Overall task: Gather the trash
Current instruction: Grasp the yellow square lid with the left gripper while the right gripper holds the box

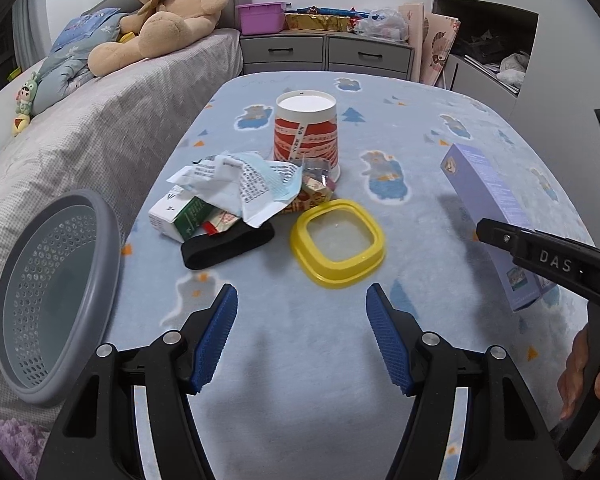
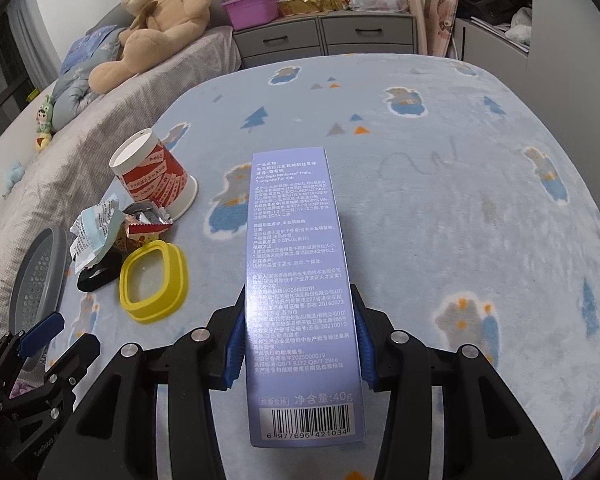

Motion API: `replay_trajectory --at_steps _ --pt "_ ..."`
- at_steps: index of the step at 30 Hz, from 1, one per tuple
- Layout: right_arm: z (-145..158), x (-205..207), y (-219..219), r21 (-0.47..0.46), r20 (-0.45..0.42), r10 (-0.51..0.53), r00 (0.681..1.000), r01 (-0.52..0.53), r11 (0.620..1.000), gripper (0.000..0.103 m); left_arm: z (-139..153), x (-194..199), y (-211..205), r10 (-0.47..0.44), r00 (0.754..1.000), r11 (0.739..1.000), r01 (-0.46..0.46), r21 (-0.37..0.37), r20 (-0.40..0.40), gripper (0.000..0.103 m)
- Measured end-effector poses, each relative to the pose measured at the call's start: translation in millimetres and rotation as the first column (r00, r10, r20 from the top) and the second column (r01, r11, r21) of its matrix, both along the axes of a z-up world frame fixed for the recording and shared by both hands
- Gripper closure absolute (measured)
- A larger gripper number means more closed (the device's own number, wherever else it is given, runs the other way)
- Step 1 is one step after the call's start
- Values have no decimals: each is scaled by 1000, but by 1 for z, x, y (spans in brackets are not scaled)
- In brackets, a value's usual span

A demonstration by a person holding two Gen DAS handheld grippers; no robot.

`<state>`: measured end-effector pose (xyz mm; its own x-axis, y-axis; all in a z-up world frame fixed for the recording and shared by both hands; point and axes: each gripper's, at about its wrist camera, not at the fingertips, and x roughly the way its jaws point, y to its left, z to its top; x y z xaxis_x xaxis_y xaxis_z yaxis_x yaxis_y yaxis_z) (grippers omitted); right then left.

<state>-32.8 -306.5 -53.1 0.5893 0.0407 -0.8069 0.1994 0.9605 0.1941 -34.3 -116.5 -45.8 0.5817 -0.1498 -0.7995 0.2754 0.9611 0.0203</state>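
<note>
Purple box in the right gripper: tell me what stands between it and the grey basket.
The purple box must cross to the grey basket at the table's left edge. The yellow lid, the trash pile and the open left gripper lie between.

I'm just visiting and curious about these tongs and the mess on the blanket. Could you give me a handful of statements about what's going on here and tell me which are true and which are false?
1. The right tongs grip a purple box. True.
2. The left tongs hold the yellow lid. False: they are open and empty, and the lid lies on the blanket.
3. The paper cup stands upside down. True.
4. The grey basket is full of trash. False: nothing shows inside it.
5. The teddy bear sits on the blue blanket. False: it sits on the grey bed beside it.
</note>
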Motion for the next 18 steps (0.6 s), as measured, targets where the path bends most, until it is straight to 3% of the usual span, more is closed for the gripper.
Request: replay_trajectory --at_steps 10,18 --pt "4 -13 -19 39 16 -14 1000 13 999 59 -14 11 -11 41 998 999 -41 -4 -49 39" --pt "10 -18 -25 58 37 -18 999 16 998 59 -25 25 -32 22 997 1000 -23 -8 -77 39"
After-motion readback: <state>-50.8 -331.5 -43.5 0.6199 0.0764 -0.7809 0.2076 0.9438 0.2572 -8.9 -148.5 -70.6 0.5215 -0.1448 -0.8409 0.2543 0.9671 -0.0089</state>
